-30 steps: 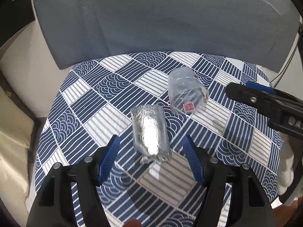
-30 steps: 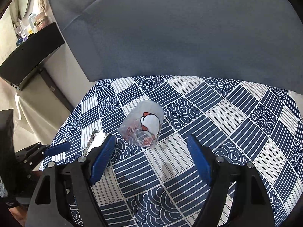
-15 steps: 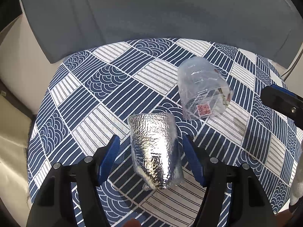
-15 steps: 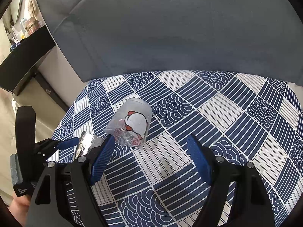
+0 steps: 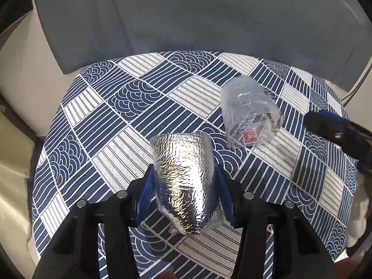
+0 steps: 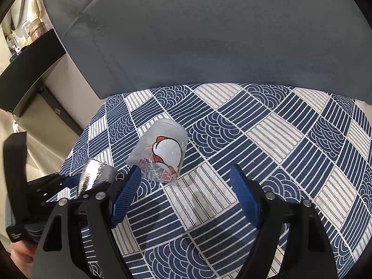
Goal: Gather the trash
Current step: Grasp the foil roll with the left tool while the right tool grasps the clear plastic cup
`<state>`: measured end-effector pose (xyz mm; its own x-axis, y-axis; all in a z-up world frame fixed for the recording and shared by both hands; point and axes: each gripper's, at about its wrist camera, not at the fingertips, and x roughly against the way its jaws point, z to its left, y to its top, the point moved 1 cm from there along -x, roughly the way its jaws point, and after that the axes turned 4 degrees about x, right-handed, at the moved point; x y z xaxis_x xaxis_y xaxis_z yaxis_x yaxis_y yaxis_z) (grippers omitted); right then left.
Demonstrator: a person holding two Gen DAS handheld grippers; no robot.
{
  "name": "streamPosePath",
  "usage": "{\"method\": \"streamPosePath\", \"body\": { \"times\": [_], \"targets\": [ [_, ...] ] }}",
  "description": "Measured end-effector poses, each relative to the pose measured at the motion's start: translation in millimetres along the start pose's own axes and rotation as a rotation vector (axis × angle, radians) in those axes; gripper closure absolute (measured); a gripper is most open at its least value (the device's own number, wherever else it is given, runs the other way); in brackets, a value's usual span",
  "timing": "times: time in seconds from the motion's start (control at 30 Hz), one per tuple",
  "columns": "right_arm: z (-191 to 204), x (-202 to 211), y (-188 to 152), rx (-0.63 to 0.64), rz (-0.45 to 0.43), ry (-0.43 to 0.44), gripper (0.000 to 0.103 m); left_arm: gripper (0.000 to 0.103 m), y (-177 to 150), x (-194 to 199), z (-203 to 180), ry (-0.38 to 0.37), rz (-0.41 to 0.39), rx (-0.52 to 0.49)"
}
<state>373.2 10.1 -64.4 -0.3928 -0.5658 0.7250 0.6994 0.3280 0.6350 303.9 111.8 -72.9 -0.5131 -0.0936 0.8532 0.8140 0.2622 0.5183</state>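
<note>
A crumpled silver foil wrapper [image 5: 186, 181] lies on the blue-and-white patterned cloth [image 5: 111, 121]. My left gripper [image 5: 184, 193] is closed on its sides, blue pads pressing the foil. The foil also shows in the right wrist view [image 6: 96, 177]. A clear plastic cup [image 5: 250, 114] with a red sticker lies on its side to the right of the foil. In the right wrist view the cup [image 6: 162, 153] shows a red-and-white print. My right gripper [image 6: 186, 195] is open and empty, with the cup just beyond its left finger.
A grey sofa backrest [image 5: 186, 18] rises behind the patterned cushion. A black shelf [image 6: 30, 74] with jars stands at the left. The cushion's left edge drops to beige floor [image 5: 16, 144]. The right gripper's tip [image 5: 330, 123] shows at the right edge of the left wrist view.
My left gripper moved forward over the foil wrapper and closed on it. My right gripper shifted slightly towards the cup and stays open.
</note>
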Motion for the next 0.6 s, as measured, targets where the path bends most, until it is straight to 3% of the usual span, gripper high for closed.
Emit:
{"method": "streamPosePath", "body": {
  "times": [0.17, 0.2, 0.6],
  "targets": [
    [10.1, -8.7, 4.6, 0.003, -0.001, -0.001, 0.024, 0.054, -3.4, 15.0, 3.0, -0.016, -0.016, 0.006],
    [11.6, -11.1, 6.1, 0.003, -0.001, -0.004, 0.019, 0.054, -4.0, 17.3, 3.3, -0.019, -0.019, 0.007],
    [29.7, -54.0, 26.7, -0.054, 0.057, 0.016, 0.019, 0.054, -12.4, 42.8, 10.4, -0.042, -0.044, 0.023]
  ]
}}
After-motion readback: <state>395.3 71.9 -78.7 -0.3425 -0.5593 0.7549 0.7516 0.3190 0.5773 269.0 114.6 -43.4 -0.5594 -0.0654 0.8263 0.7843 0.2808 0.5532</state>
